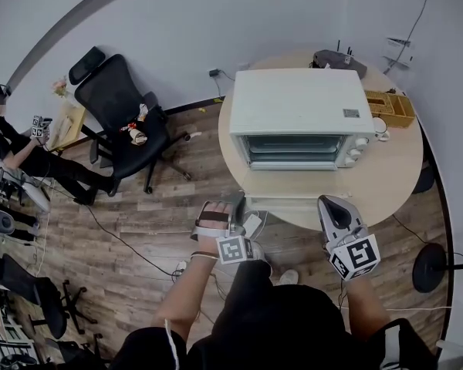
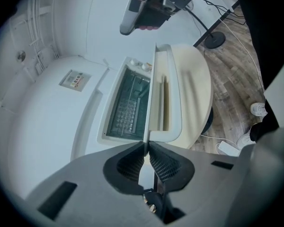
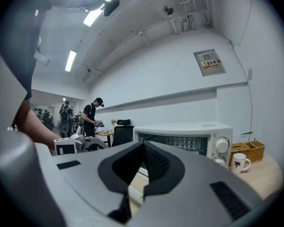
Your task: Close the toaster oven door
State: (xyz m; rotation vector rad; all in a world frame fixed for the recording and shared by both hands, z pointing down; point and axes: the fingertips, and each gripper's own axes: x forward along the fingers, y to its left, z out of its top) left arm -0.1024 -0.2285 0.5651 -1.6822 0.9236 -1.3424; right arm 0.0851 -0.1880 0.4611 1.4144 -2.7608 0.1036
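Note:
A white toaster oven (image 1: 301, 106) stands on a round pale table (image 1: 393, 176). Its door (image 1: 285, 199) hangs open and lies flat toward me. My left gripper (image 1: 245, 210) is at the door's left front corner. In the left gripper view, the door (image 2: 168, 93) runs away from the jaws, and its thin edge is pinched between the shut pads (image 2: 163, 162). The oven cavity (image 2: 128, 108) with its wire rack shows beside it. My right gripper (image 1: 329, 203) hovers off the door's right corner, apart from it. Its jaws (image 3: 143, 144) are shut with nothing between them, facing the oven (image 3: 184, 136).
A wooden box (image 1: 391, 106), a mug (image 1: 380, 126) and a dark device (image 1: 338, 58) share the table with the oven. A black office chair (image 1: 119, 106) stands to the left on the wood floor. A person (image 1: 15, 149) sits at the far left. A round stand base (image 1: 432, 267) is on the right.

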